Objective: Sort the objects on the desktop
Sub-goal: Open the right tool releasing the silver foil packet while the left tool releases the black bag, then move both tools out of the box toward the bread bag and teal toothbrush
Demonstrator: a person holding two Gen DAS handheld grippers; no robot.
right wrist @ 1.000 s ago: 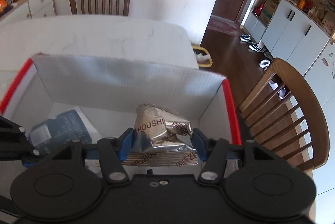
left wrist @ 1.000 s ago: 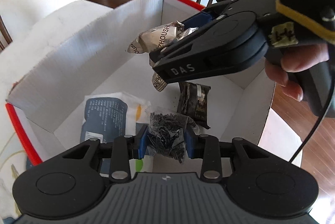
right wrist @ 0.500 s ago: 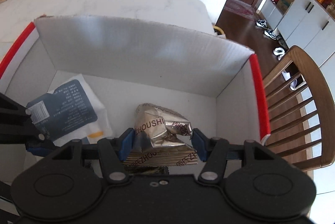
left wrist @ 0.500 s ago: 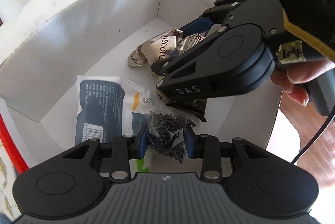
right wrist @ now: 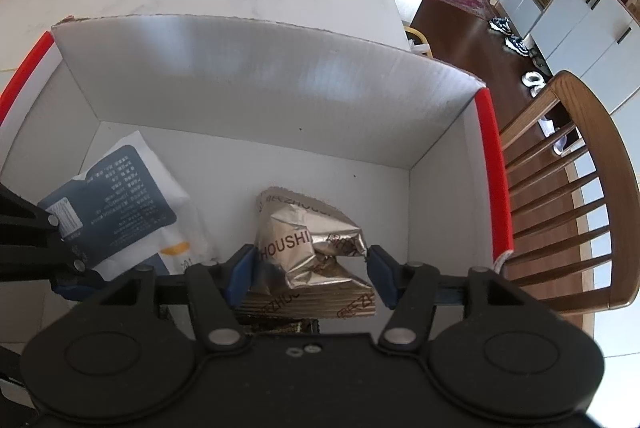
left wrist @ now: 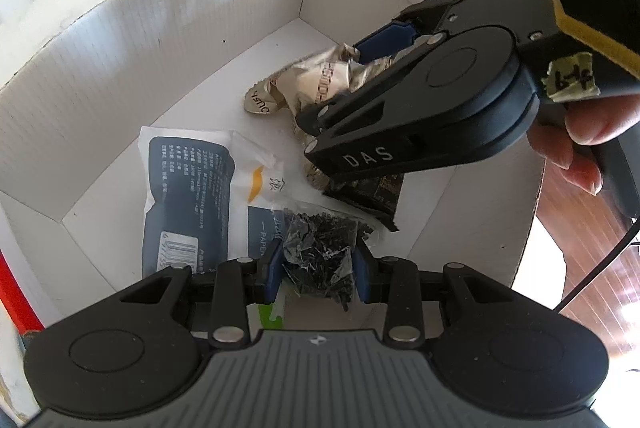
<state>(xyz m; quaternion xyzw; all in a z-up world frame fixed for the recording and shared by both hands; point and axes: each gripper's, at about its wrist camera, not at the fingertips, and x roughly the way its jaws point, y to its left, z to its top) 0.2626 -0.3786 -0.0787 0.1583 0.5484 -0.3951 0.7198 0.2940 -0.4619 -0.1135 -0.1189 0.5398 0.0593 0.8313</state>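
both grippers sit inside the white cardboard box (right wrist: 248, 68) with red-edged end walls. left gripper (left wrist: 316, 268) has its blue pads pressed onto a clear bag of small black bits (left wrist: 320, 252), pinching it from both sides, low over the box floor. just ahead and to the left of its fingers lies a flat white and dark blue paper packet (left wrist: 188, 188), label side up on the floor. ahead and to the right, a dark wrapped packet (left wrist: 372, 192) lies partly hidden under the other tool.

right gripper (right wrist: 310, 268) has its blue pads spread a little wider than the crumpled silver foil snack pack (right wrist: 308, 248) between them; the left pad touches the foil, the right pad shows a thin gap, so whether it grips at all cannot be told. the pack seems to rest on the box floor, near the right end wall. the same blue packet (right wrist: 108, 212) lies to the left of this tool. a wooden chair (right wrist: 580, 196) stands outside the box, to the right.
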